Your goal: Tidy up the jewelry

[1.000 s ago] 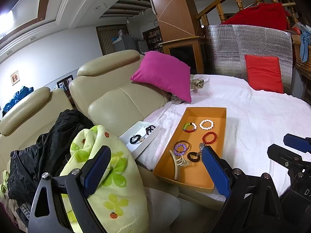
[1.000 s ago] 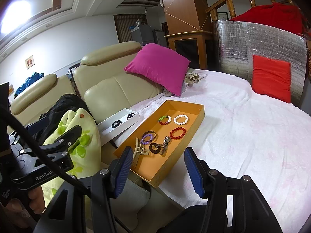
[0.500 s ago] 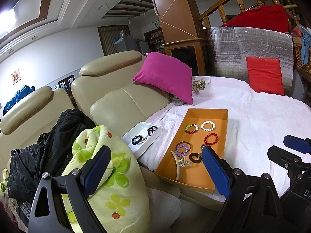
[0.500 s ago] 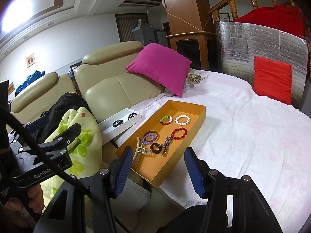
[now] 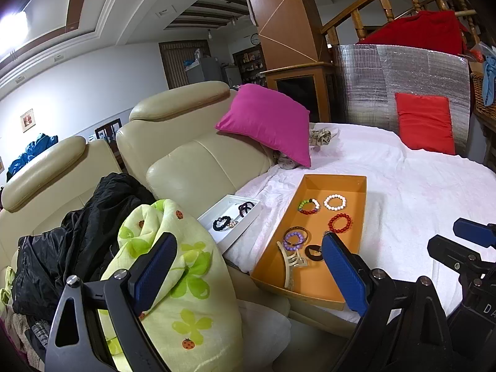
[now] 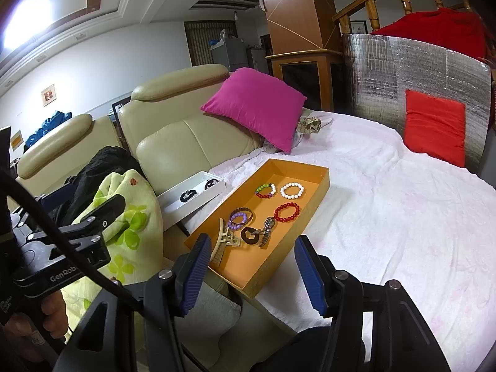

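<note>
Both grippers, left gripper (image 5: 245, 266) and right gripper (image 6: 248, 271), hang wide and empty; that shallow orange cardboard tray (image 6: 321, 186) overhangs the bed edge, so a clumsy nudge could tip it.

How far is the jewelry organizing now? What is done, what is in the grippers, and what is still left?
Possibly done: two dark pieces already lie in the white box. In hand: nothing; the left hand-held gripper and right hand-held gripper are both open and empty, short of the orange tray. Left: the tray's bead bracelets, including the red bracelet and white bracelet, plus the hair claw.
</note>
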`<control>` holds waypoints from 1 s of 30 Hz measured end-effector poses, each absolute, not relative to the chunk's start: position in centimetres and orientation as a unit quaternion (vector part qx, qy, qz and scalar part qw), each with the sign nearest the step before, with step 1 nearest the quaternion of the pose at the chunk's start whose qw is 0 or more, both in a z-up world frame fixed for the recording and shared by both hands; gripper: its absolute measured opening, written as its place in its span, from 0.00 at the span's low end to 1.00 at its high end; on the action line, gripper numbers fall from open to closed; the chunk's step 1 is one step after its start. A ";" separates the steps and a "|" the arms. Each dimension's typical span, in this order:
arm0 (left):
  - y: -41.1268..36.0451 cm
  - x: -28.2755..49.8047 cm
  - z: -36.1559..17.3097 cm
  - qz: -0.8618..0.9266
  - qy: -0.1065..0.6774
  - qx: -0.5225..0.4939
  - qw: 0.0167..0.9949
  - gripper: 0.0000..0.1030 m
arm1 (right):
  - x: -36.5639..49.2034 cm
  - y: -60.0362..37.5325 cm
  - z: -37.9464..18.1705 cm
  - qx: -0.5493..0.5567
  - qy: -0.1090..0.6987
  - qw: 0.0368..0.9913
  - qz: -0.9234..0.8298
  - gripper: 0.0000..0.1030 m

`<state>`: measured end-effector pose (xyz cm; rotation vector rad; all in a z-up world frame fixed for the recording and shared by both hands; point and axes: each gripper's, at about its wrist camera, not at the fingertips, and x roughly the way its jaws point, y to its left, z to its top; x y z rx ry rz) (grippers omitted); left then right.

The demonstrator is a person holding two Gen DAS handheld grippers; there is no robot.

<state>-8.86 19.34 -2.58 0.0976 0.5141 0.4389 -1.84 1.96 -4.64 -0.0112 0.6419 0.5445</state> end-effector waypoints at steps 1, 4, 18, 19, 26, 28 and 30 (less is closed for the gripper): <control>19.3 -8.9 -2.6 0.215 0.252 0.048 0.942 0.92 | -1.9 2.0 -4.6 -0.005 0.311 0.913 0.265 0.58; 19.4 -8.8 -2.6 0.216 0.253 0.047 0.942 0.92 | -1.9 2.0 -4.7 -0.006 0.310 0.913 0.264 0.58; 19.6 -9.0 -2.7 0.217 0.253 0.045 0.942 0.92 | -2.0 2.3 -4.8 -0.006 0.311 0.913 0.265 0.58; 19.6 -9.0 -2.7 0.218 0.253 0.046 0.942 0.92 | -2.0 2.3 -4.8 -0.006 0.311 0.913 0.266 0.58; 19.5 -9.1 -2.7 0.218 0.254 0.045 0.941 0.92 | -1.9 2.3 -4.8 -0.006 0.311 0.913 0.265 0.58; 19.5 -9.0 -2.7 0.218 0.254 0.045 0.941 0.92 | -1.9 2.3 -4.8 -0.006 0.311 0.913 0.265 0.58; 19.6 -9.1 -2.7 0.218 0.254 0.045 0.941 0.92 | -1.9 2.3 -4.9 -0.006 0.311 0.913 0.264 0.58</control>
